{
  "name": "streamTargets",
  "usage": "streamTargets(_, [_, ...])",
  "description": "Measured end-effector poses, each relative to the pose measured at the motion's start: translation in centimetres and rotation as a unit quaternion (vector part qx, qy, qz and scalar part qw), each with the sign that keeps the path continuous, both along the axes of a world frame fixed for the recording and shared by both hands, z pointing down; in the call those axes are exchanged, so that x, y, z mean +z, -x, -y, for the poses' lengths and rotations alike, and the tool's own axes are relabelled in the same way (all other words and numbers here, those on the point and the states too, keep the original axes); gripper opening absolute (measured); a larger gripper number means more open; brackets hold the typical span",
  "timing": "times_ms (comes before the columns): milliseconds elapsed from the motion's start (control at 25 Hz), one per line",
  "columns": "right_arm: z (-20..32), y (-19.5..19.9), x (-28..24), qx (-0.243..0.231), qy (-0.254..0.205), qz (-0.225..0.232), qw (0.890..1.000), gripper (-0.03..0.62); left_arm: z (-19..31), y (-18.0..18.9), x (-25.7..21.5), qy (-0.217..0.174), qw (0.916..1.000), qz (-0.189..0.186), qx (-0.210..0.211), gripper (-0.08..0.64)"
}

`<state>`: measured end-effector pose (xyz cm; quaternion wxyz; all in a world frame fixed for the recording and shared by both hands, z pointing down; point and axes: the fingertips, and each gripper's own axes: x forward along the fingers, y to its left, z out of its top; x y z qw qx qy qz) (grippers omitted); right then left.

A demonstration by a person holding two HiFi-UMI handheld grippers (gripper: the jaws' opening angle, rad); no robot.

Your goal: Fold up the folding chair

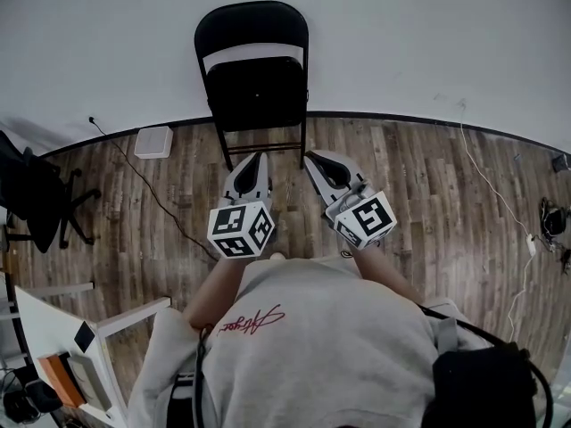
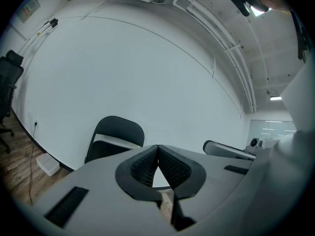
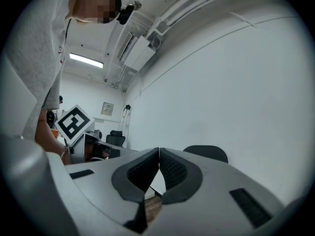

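Left tool (image 1: 260, 157), right tool (image 1: 310, 158) — both closed, empty — facing folding chair (image 1: 257, 92).

A wood floor (image 1: 428, 203) is seen below a plain white wall (image 1: 428, 43), and the two are divided by a black baseboard (image 1: 401, 117). A small white box (image 1: 154, 142) is set on the floor just beside the baseboard. A black cable (image 1: 147, 185) is trailed across the boards near the box. At the left edge a black office chair (image 1: 36, 194) is parked (only partly in view). A white surface (image 1: 53, 328) is placed at the lower left, with an orange item (image 1: 61, 377) lying on it. A thin white cable (image 1: 486, 181) is laid along the floor on the right. Pipes (image 2: 216, 38) are fixed along the ceiling, and a strip lamp (image 3: 86, 60) is lit.
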<state>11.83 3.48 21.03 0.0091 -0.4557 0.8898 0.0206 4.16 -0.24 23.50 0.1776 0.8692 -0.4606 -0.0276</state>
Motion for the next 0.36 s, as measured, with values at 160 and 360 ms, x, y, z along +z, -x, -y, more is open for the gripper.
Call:
streamTargets(160, [-0.01, 0.12, 0.20, 0.002, 0.004, 0.000, 1.000, 0.017, 0.06, 0.08, -0.25, -0.003, 1.0000, -0.001, 0.003, 0.017])
streamTargets(360, [-0.02, 0.90, 0.31, 0.005, 0.003, -0.001, 1.000, 0.017, 0.36, 0.65, -0.86, -0.014, 0.9999, -0.005, 0.005, 0.017])
